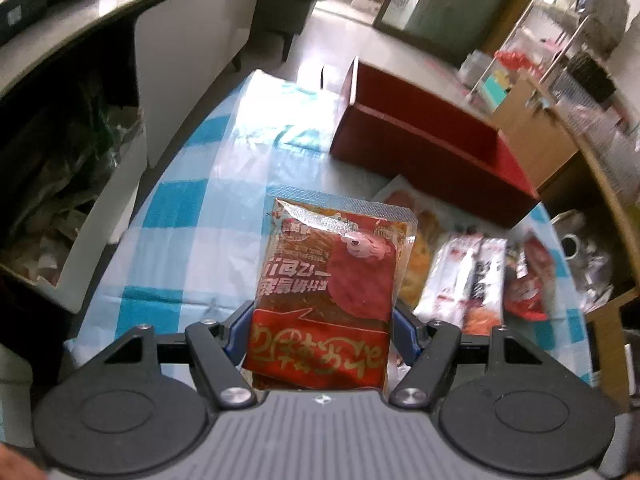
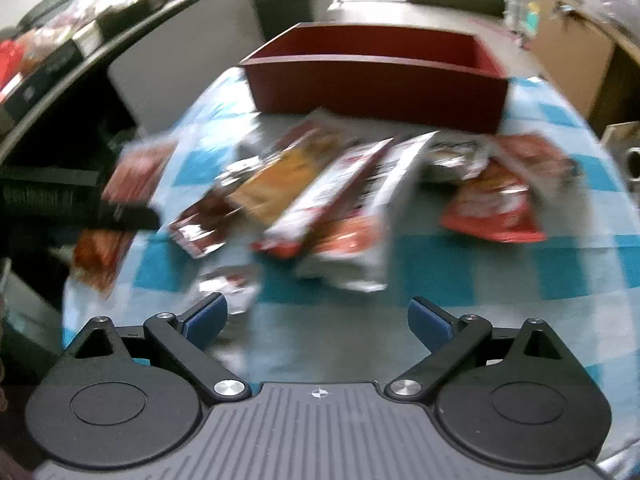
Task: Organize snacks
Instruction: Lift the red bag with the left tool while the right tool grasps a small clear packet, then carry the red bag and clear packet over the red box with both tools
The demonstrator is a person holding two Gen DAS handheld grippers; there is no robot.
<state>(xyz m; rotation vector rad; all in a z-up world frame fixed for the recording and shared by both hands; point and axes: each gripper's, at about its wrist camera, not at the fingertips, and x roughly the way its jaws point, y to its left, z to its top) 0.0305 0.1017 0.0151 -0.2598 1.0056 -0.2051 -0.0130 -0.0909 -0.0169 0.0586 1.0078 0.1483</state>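
Observation:
In the left wrist view my left gripper (image 1: 320, 332) is shut on a red spicy-snack packet (image 1: 328, 276). Its blue pads press the packet's two sides, and the packet hangs above the checked tablecloth (image 1: 192, 208). An open red box (image 1: 420, 140) stands farther back on the right. More packets (image 1: 468, 280) lie beside the held one. In the right wrist view my right gripper (image 2: 318, 318) is open, with nothing between its blue pads (image 2: 208, 316). A blurred pile of snack packets (image 2: 320, 196) lies ahead of it, in front of the red box (image 2: 376, 80).
A small white-and-red packet (image 2: 232, 284) lies close to the right gripper's left pad. A red bag (image 2: 496, 204) sits at the right of the pile. A dark counter (image 1: 120, 8) with boxes runs along the left. A wooden shelf (image 1: 600, 168) stands at the right.

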